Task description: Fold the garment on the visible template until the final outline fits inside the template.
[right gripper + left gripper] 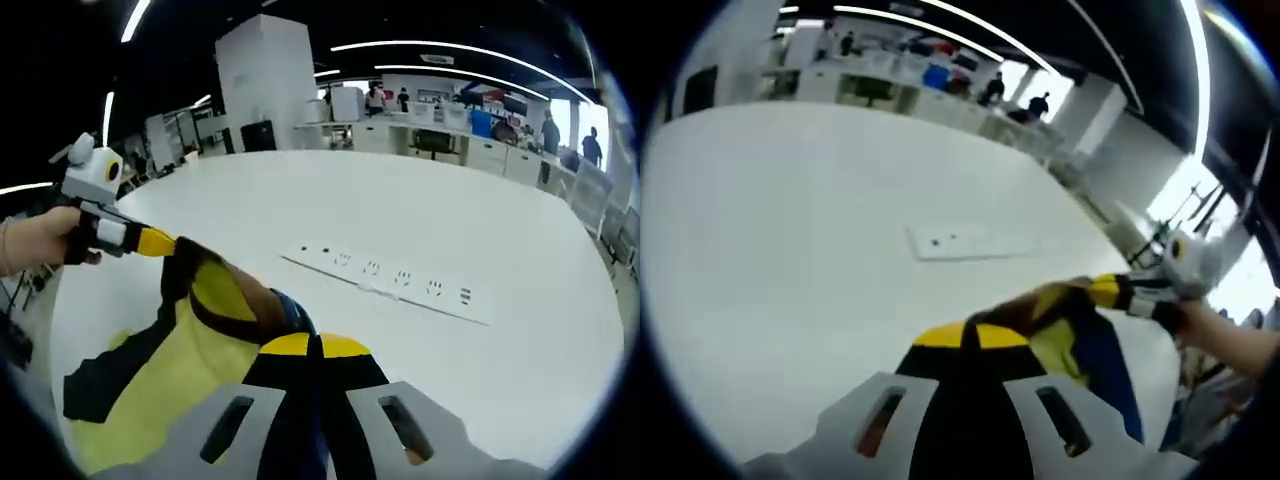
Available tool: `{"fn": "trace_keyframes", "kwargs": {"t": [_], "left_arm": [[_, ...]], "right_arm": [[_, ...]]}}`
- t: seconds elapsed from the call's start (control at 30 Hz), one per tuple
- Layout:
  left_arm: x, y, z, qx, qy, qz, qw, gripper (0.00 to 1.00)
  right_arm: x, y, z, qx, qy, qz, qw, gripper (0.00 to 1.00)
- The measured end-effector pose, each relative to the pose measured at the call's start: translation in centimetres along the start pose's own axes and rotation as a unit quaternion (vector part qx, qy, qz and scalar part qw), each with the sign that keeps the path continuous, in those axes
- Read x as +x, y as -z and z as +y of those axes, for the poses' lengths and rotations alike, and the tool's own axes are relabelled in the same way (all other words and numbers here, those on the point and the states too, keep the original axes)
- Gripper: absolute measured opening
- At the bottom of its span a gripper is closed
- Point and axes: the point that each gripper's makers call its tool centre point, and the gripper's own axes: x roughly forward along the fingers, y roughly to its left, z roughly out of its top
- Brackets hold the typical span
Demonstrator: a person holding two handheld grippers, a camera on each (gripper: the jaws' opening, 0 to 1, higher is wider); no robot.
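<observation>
A yellow, black and blue garment (1080,345) is stretched between both grippers above a white table (790,260). My left gripper (970,335) has its yellow-tipped jaws shut on one part of the cloth. The right gripper (1102,290) comes in from the right, held by a hand (1230,335), and pinches another part. In the right gripper view, my right gripper (316,345) is shut on the dark edge of the garment (190,360). The left gripper (160,243) grips the far end at upper left. The yellow cloth sags low between them.
A long white power strip (390,275) lies on the table (450,220) beyond the garment; it is also seen in the left gripper view (970,240). Desks, chairs and several people stand far behind. The table edge curves close at the right (1120,240).
</observation>
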Motion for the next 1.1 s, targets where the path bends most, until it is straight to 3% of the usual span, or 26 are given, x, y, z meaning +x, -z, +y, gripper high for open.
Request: {"fn": "trace_keyframes", "kwargs": {"t": [0.23,0.27,0.37,0.43,0.77,1.1], "left_arm": [[1.4,0.7,1.0,-0.007,-0.013,0.006,0.9999,0.0],[1.6,1.1,1.3,-0.001,-0.02,0.012,0.9997,0.0],[2.2,1.9,1.8,0.003,-0.03,0.02,0.9994,0.0],[2.4,2.3,2.3,-0.006,-0.034,0.022,0.9992,0.0],[3.7,2.5,3.4,-0.011,-0.053,0.015,0.9984,0.0],[4.7,3.0,4.2,0.011,-0.085,0.016,0.9962,0.0]], "right_arm": [[1.8,0.9,-0.8,0.002,0.006,0.014,0.9999,0.01],[2.1,0.8,-1.0,-0.019,0.015,0.007,0.9997,0.01],[2.8,1.6,-0.6,-0.056,0.016,0.028,0.9979,0.01],[3.3,1.8,-0.4,-0.058,0.019,0.028,0.9977,0.01],[4.4,2.5,-1.1,-0.068,0.033,0.035,0.9965,0.01],[5.6,4.0,-1.2,-0.105,0.036,0.059,0.9921,0.01]]}}
